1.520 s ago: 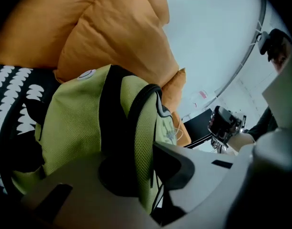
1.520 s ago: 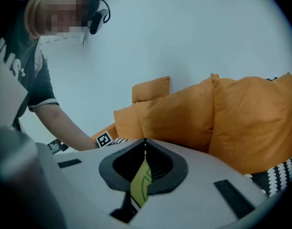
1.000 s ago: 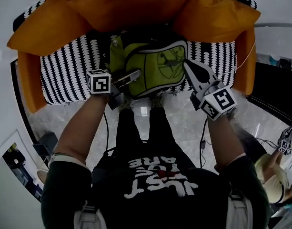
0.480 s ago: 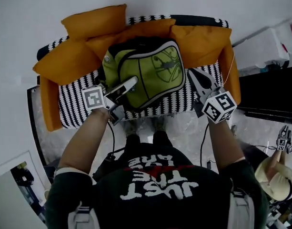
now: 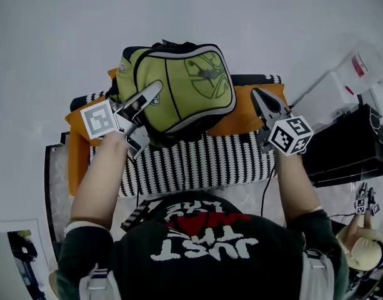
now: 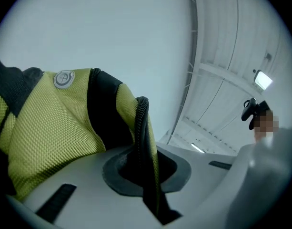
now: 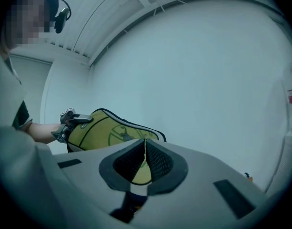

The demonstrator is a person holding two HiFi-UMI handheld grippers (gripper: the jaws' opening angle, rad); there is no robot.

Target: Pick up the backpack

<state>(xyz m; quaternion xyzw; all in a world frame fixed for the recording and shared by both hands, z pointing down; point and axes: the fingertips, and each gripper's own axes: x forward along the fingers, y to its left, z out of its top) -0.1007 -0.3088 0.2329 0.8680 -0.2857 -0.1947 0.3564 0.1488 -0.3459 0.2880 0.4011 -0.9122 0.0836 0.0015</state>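
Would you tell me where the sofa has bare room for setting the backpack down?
The striped seat is bare, between the orange cushions behind and the orange arm at the view's left. The back is crowded with cushions. The backpack hangs in the left gripper, above it.

To me the backpack is coarse matt cloth: a green mesh-like weave, smoother black panels and a ribbed black cord edging. Its small grey badge could be dull metal or plastic; I can't tell. The left gripper has a smooth matt grey plastic shell, and the right gripper has dark pads with a fine grid texture. The sofa cover looks knitted, the cushions plain soft cloth, and the wall smooth and matt.
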